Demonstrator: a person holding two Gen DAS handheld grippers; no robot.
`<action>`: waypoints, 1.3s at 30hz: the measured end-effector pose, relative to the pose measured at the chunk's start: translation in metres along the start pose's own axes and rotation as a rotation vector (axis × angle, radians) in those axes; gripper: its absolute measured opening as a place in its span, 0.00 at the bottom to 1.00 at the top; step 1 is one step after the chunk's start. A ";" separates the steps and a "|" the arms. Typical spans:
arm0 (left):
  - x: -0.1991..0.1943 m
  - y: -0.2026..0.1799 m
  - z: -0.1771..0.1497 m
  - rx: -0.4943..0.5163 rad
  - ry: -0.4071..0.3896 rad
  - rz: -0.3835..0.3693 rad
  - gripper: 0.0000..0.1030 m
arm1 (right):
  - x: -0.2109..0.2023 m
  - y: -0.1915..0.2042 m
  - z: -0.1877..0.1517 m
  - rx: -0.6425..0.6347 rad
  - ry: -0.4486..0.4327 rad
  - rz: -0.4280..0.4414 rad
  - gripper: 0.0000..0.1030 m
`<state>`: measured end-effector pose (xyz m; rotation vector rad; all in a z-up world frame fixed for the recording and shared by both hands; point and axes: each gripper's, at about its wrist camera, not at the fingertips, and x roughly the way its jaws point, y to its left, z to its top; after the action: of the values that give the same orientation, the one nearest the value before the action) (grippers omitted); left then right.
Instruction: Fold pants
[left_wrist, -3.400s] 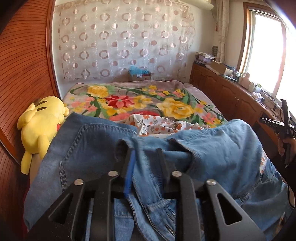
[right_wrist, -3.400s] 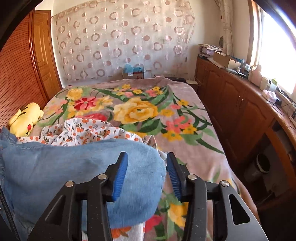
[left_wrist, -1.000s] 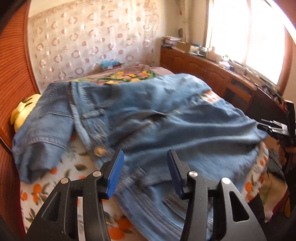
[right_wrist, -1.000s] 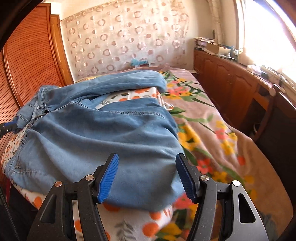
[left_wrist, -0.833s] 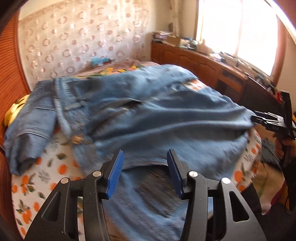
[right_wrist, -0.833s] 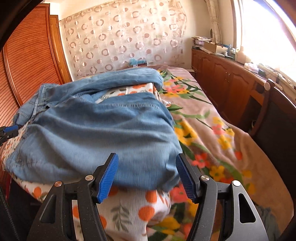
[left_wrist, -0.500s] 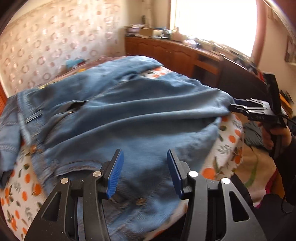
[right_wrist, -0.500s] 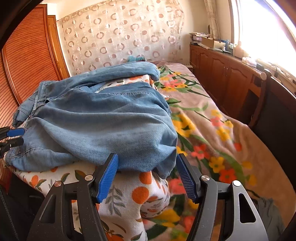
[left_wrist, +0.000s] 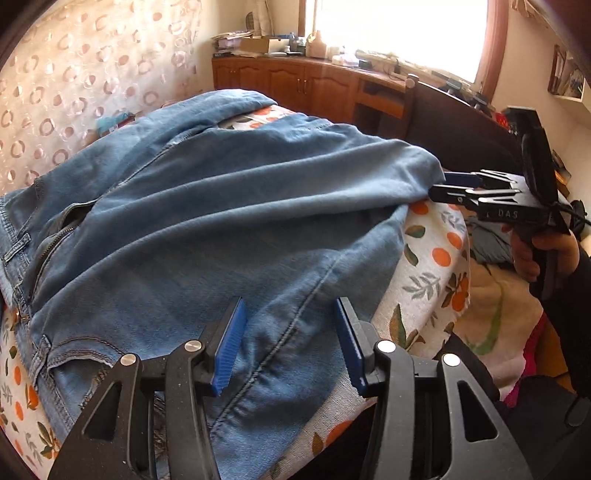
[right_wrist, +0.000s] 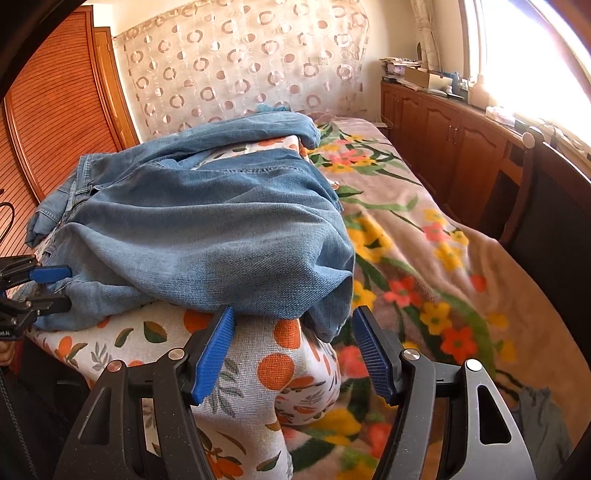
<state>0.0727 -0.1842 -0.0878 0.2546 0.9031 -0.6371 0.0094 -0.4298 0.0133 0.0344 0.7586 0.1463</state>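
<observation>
Left claw (left_wrist: 290, 345) agape over jeans (left_wrist: 207, 206)

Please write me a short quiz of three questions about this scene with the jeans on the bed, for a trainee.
1. True or false: the left hand-held gripper is clamped shut on the jeans.
2. What pattern has the cloth directly under the jeans? A) oranges and leaves B) stripes C) plain white
3. In the left wrist view, what does the right hand-held gripper point at?

Key
1. False. Its jaws stand open over the denim.
2. A.
3. The far edge of the jeans; its tips are right at that edge, and no grip shows.
</observation>
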 end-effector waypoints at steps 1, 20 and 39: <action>0.001 0.000 0.000 0.002 0.001 -0.002 0.49 | 0.001 0.000 0.000 0.003 0.002 -0.001 0.66; -0.056 0.000 0.006 0.027 -0.148 0.011 0.04 | 0.017 -0.003 0.004 0.047 0.000 0.022 0.68; -0.155 0.036 0.004 -0.031 -0.323 0.069 0.04 | -0.045 -0.011 0.028 0.051 -0.187 -0.032 0.03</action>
<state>0.0277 -0.0950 0.0356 0.1487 0.5904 -0.5800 -0.0026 -0.4462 0.0639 0.0834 0.5756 0.0914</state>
